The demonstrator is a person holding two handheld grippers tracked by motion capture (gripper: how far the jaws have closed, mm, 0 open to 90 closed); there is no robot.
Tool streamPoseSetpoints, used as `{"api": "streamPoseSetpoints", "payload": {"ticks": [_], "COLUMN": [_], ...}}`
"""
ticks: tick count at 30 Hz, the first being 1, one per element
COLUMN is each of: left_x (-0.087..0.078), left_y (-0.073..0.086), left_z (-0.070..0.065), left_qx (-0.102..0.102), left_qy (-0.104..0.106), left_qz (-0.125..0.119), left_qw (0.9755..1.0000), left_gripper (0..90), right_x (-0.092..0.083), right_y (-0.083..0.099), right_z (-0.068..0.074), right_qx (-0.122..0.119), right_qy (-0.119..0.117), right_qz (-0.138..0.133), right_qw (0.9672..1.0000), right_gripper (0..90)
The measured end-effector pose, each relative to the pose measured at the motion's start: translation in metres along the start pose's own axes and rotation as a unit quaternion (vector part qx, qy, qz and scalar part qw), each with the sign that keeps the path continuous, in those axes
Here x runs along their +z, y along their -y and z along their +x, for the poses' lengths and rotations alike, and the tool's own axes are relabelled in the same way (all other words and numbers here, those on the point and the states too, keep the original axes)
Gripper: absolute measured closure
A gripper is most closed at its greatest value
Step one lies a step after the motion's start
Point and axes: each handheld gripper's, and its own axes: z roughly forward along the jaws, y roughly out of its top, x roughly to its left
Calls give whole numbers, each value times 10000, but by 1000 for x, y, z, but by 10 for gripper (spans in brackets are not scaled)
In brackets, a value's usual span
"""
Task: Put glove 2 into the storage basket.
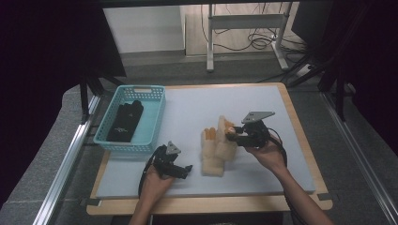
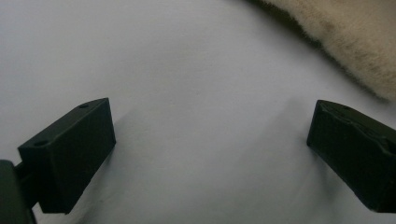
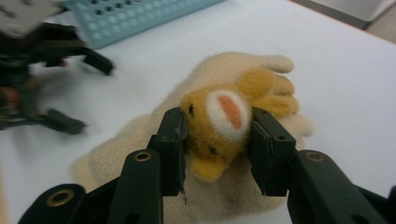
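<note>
Basket (image 1: 155, 101) holds a black glove (image 1: 126, 121); right jaws grip the fuzzy glove (image 3: 224, 116), left jaws stand open.

Basket (image 1: 131, 119) left of glove (image 1: 217, 149) — apparently apart

L hand-held gripper (image 1: 180, 169) low, jaws wide apart, nothing between. R hand-held gripper (image 3: 217, 144) raised, jaws clamped on something; both forearms reach in from below.

Teal basket (image 1: 155, 101) with black gloves (image 1: 126, 121) at the white table's (image 1: 197, 105) left
</note>
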Motion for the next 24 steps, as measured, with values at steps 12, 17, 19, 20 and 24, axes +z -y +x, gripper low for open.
{"api": "streamPoseSetpoints", "payload": {"ticks": [12, 17, 19, 20, 24], "left_x": [0, 0, 0, 0, 0], "left_y": [0, 0, 0, 0, 0], "left_z": [0, 0, 0, 0, 0], "left_qx": [11, 7, 9, 3, 10], "left_qy": [0, 3, 1, 0, 1], "left_qz": [-9, -11, -11, -10, -11], "left_qw": [10000, 10000, 10000, 10000, 10000], "left_gripper": [13, 13, 13, 13, 13], "right_x": [49, 66, 68, 68, 68], "right_y": [-5, 4, 7, 9, 11], "right_z": [35, 39, 40, 41, 39], "right_qx": [-230, -195, -173, -174, -121], "right_qy": [-375, -314, -360, -368, -425], "right_qz": [518, 789, 886, 925, 906], "right_qw": [9977, 9962, 9953, 9949, 9949], "right_gripper": [577, 559, 547, 540, 469]}}
